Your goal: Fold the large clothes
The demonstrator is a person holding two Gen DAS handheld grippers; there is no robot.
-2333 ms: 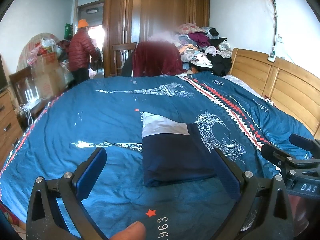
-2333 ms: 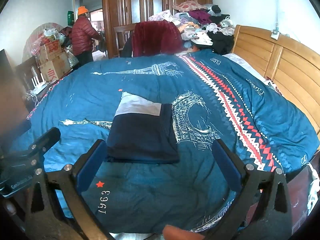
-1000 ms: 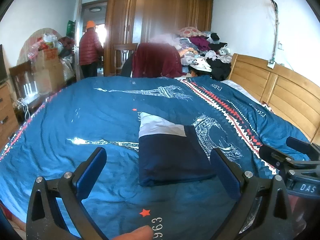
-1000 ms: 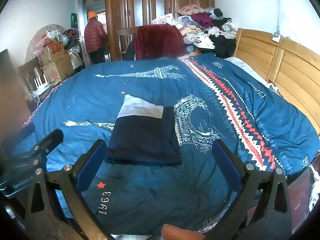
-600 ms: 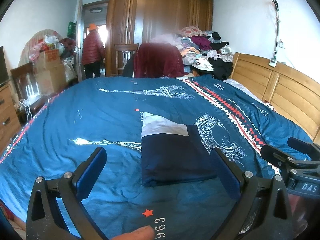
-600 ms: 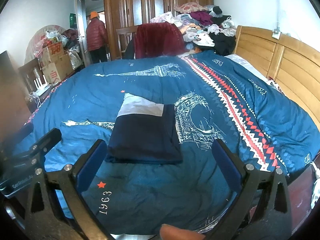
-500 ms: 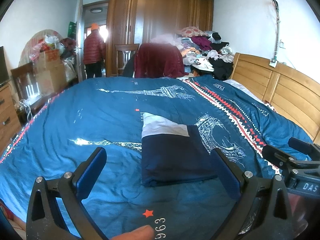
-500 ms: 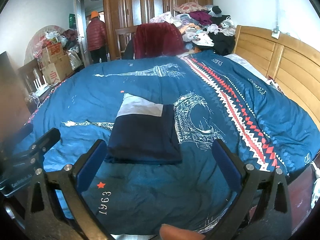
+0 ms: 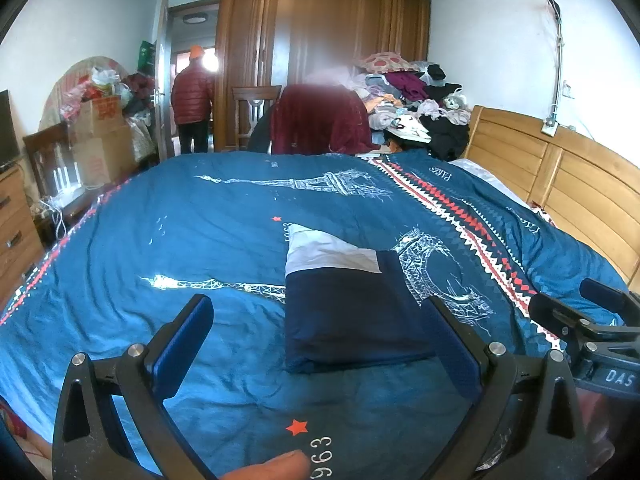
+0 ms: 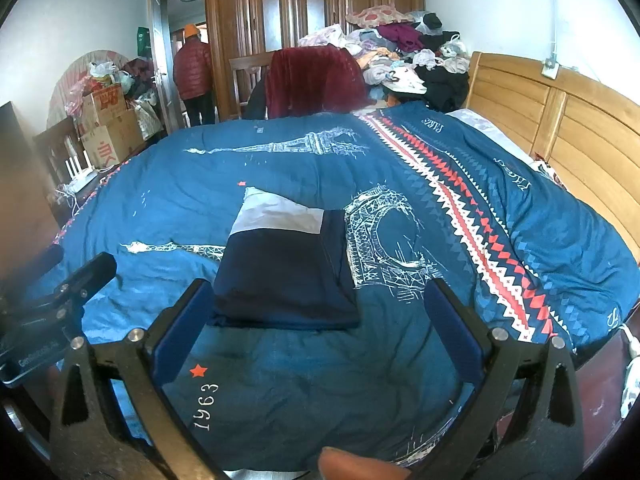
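Garment: folded navy garment [image 9: 352, 312] with a white panel at its far end, lying flat on the blue Eiffel-tower duvet [image 9: 208, 232] of the bed, near the foot edge where the person stands.
Long axis: runs away from the grippers, from the thick folded edge nearest them toward the white panel and the maroon blanket [image 9: 320, 120] draped at the far side.
Left gripper [image 9: 320, 344]: fingers spread wide, holding nothing, hovering above the duvet; the garment lies ahead and slightly right of centre, with its near edge between the fingertips.
Right gripper [image 10: 316, 320]: fingers also spread wide and empty; the garment lies ahead and left of centre, its near left corner just beside the left fingertip.
Nearer hand: hard to call; both sit about equally close to the near edge, one to each side.
Stage: the garment looks like a finished compact rectangle, so this fold seems done.
Next move, as I judge it: either lift it from the near edge or leave it and fetch another piece from the clothes pile [image 10: 404, 44] beyond the headboard [image 10: 560, 120].
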